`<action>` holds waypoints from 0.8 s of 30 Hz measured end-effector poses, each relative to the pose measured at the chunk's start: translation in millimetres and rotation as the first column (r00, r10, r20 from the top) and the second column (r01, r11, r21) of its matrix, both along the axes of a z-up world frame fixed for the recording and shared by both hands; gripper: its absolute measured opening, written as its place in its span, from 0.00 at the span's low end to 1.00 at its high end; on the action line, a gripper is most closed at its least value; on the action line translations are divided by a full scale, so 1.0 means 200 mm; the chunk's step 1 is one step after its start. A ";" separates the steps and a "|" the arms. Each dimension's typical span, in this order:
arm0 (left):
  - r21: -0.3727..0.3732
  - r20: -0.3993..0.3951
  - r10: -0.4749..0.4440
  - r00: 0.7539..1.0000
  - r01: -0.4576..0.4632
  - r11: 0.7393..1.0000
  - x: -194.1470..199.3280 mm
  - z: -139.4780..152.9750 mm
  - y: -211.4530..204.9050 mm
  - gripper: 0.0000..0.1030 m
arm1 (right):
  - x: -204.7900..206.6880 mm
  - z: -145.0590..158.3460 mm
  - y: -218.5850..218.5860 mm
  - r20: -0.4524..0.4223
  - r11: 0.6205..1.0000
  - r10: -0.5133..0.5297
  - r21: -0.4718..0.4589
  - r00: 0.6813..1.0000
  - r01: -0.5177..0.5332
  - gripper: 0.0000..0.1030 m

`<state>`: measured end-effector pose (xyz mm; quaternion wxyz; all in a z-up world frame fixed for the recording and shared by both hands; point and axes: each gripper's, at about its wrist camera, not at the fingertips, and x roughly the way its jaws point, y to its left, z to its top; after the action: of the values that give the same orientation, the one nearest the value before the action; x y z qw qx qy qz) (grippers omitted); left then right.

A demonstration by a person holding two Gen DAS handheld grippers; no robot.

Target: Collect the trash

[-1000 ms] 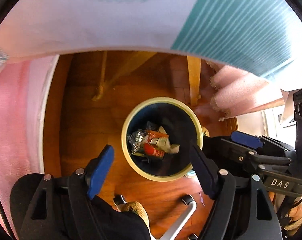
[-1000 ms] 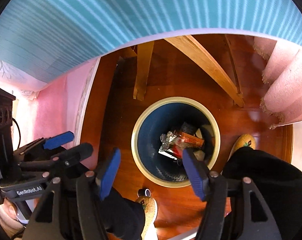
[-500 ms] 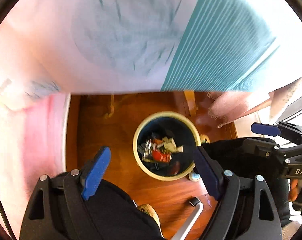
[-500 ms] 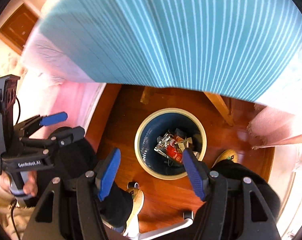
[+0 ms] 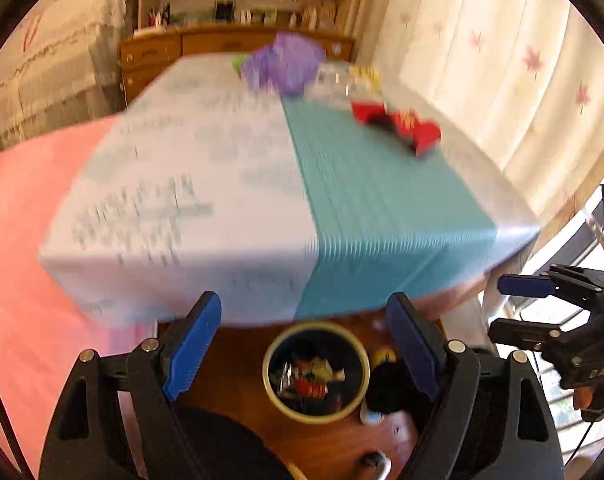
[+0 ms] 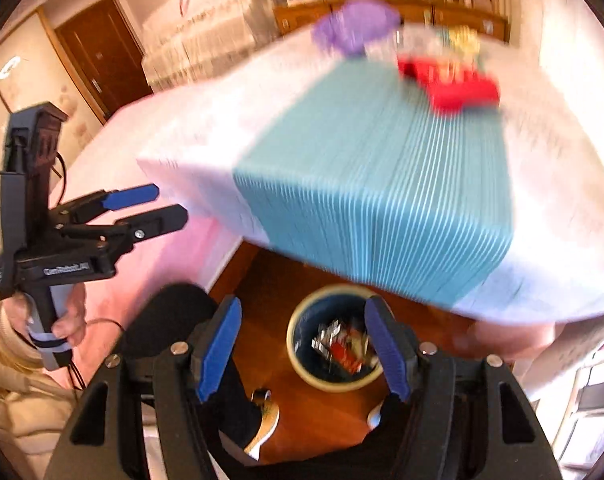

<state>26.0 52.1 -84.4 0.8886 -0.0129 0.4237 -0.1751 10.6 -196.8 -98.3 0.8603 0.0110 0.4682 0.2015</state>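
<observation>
Bright daylight glows through the curtain [image 5: 501, 80]. Both views are motion-blurred, especially the counter [image 5: 222, 184], with fisheye bending and dark corners.

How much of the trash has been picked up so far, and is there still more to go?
Some is done: crumpled wrappers already lie in the bin on the floor. Nothing is in hand: the left gripper and the right gripper are both open and empty. Still left on the table: a red wrapper, a purple crumpled piece and some blurred clear and yellow bits behind them.
</observation>
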 end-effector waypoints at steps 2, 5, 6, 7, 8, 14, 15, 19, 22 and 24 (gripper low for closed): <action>0.001 0.048 0.020 0.999 -0.020 1.000 0.04 0.08 0.00 0.82 | 0.03 0.09 -0.02 0.053 1.000 -0.016 0.000 0.998 0.016 0.63; 0.024 0.091 0.070 0.993 -0.073 0.997 0.11 0.15 -0.02 0.82 | 0.09 0.17 -0.04 0.120 0.998 -0.055 -0.023 0.991 0.058 0.63; 0.023 0.099 0.088 0.991 -0.090 0.996 0.15 0.17 -0.03 0.82 | 0.12 0.18 -0.05 0.134 0.997 -0.067 -0.038 0.989 0.073 0.63; 0.018 0.105 0.103 0.989 -0.105 0.994 0.18 0.18 -0.03 0.82 | 0.17 0.20 -0.06 0.148 0.994 -0.086 -0.056 0.985 0.096 0.63; 0.015 0.110 0.118 0.987 -0.120 0.993 0.20 0.19 -0.03 0.82 | 0.20 0.21 -0.07 0.159 0.992 -0.099 -0.062 0.982 0.110 0.63; 0.063 0.112 0.198 0.974 -0.206 0.977 0.35 0.20 -0.03 0.82 | 0.42 0.26 -0.15 0.216 0.972 -0.185 -0.104 0.959 0.211 0.63; 0.070 0.111 0.207 0.972 -0.215 0.974 0.37 0.19 -0.03 0.82 | 0.45 0.26 -0.16 0.224 0.969 -0.191 -0.112 0.956 0.220 0.63; 0.110 0.113 0.242 0.964 -0.254 0.961 0.44 0.18 -0.03 0.82 | 0.59 0.25 -0.20 0.241 0.955 -0.229 -0.133 0.943 0.266 0.65; 0.101 0.095 0.245 0.965 -0.254 0.962 0.48 0.17 -0.03 0.82 | 0.66 0.24 -0.19 0.255 0.946 -0.241 -0.153 0.936 0.286 0.69; 0.085 0.085 0.238 0.967 -0.245 0.966 0.50 0.17 -0.02 0.82 | 0.71 0.22 -0.18 0.263 0.939 -0.240 -0.180 0.934 0.292 0.69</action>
<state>126.8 48.2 -51.4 0.9180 -0.0157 0.3936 -0.0454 152.0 -233.8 -53.5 0.9254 -0.0432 0.3752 0.0304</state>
